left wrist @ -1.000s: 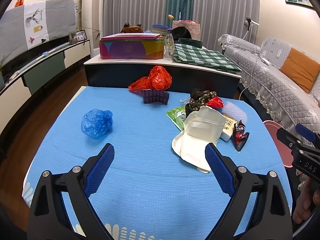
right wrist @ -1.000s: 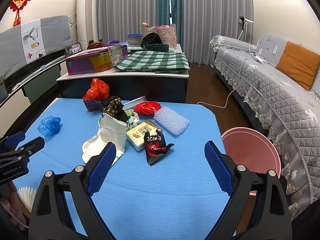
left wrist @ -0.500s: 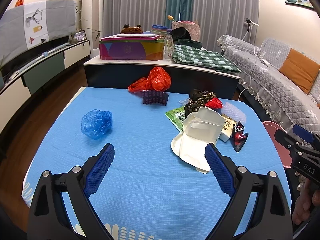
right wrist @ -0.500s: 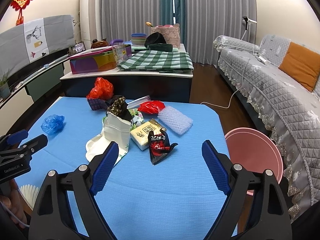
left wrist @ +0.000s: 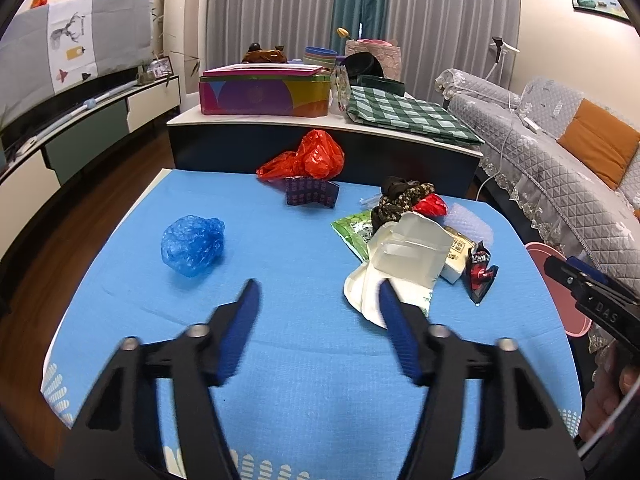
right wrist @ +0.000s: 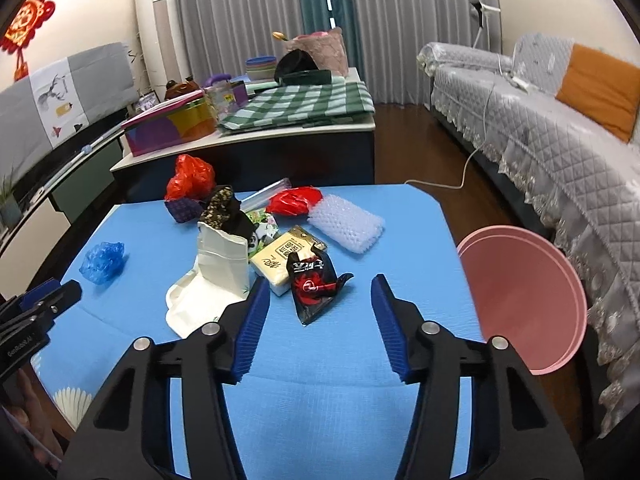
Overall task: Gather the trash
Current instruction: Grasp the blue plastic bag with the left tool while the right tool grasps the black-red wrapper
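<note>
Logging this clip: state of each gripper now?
Left gripper: jaws closing, nothing between them, holding nothing.
Right gripper: jaws closing, empty, above the blue table mat.

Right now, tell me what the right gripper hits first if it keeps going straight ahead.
Probably the black and red snack wrapper: it lies just beyond the right gripper, whose empty jaws are closing. Depth is uncertain.

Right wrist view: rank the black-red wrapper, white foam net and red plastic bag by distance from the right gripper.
1. Black-red wrapper, just ahead of the right gripper.
2. White foam net, farther back, slightly right.
3. Red plastic bag, far left edge.
</note>
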### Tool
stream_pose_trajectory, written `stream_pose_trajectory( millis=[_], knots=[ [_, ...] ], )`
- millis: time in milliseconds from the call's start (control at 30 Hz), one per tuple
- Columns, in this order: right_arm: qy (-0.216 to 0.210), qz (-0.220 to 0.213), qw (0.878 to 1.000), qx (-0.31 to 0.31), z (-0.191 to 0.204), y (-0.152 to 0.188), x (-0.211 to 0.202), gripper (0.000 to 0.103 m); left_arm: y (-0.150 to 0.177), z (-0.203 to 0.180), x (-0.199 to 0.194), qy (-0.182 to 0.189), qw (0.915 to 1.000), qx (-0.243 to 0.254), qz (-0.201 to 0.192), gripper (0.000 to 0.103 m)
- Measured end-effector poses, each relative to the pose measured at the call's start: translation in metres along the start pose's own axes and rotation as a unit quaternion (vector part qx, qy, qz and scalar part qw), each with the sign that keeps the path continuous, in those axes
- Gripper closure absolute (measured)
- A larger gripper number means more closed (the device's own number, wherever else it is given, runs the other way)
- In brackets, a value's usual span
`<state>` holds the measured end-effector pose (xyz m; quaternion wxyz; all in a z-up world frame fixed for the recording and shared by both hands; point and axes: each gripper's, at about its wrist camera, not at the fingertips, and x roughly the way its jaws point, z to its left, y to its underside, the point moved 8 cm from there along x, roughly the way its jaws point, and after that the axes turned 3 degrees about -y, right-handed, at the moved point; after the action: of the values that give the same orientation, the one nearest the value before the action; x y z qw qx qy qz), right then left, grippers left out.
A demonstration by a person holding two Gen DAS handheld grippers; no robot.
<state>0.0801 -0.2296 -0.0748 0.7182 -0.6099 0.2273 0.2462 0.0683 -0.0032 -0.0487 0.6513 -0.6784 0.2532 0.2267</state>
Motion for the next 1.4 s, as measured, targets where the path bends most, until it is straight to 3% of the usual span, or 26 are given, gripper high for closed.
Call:
stream_pose_trajectory(
  millis=[100, 367, 433, 500, 600, 767, 1033, 1133, 1233, 1267, 1300, 1400],
  knots=[
    [-0.004, 0.005, 1.000, 0.002, -0.001, -0.001, 0.014, 0.050, -0.006, 0.006, 0.005, -0.004, 0.9999, -0.009, -0.005, 0.066],
    [-0.002, 0.035, 0.999, -0.002, -0.004, 0.000, 0.058, 0.041, -0.020, 0.045, 0.029, -0.055, 0.9968, -0.056, -0.013, 0.067],
    [-0.005, 0.045, 0.999, 0.002, -0.005, 0.001, 0.069, 0.038, -0.021, 0.059, 0.036, -0.074, 0.9947, -0.070, -0.012, 0.063],
    [-0.009, 0.055, 0.998, 0.004, -0.006, 0.004, 0.079, 0.031, -0.022, 0.077, 0.049, -0.095, 0.9913, -0.090, -0.005, 0.051],
    [-0.009, 0.065, 0.998, -0.004, -0.002, 0.007, 0.093, 0.023, -0.020, 0.096, 0.064, -0.119, 0.9866, -0.111, 0.006, 0.042],
    [0.002, 0.083, 0.997, -0.007, -0.005, 0.014, 0.111, 0.022, -0.017, 0.125, 0.094, -0.149, 0.9779, -0.144, 0.028, 0.033],
    [0.001, 0.107, 0.994, -0.012, -0.005, 0.023, 0.129, 0.024, -0.011, 0.143, 0.123, -0.172, 0.9704, -0.161, 0.054, 0.032],
    [-0.001, 0.107, 0.994, -0.011, -0.005, 0.024, 0.129, 0.031, -0.012, 0.145, 0.127, -0.170, 0.9702, -0.164, 0.054, 0.033],
    [0.003, 0.108, 0.994, -0.014, -0.007, 0.024, 0.128, 0.041, -0.009, 0.142, 0.130, -0.165, 0.9710, -0.163, 0.059, 0.045],
    [0.003, 0.107, 0.994, -0.014, -0.007, 0.024, 0.128, 0.048, -0.009, 0.141, 0.132, -0.160, 0.9716, -0.163, 0.062, 0.054],
    [0.004, 0.107, 0.994, -0.015, -0.008, 0.024, 0.128, 0.049, -0.008, 0.140, 0.133, -0.156, 0.9722, -0.162, 0.064, 0.066],
    [-0.001, 0.106, 0.994, -0.014, -0.008, 0.023, 0.126, 0.051, -0.009, 0.134, 0.133, -0.143, 0.9749, -0.157, 0.065, 0.088]
  ],
)
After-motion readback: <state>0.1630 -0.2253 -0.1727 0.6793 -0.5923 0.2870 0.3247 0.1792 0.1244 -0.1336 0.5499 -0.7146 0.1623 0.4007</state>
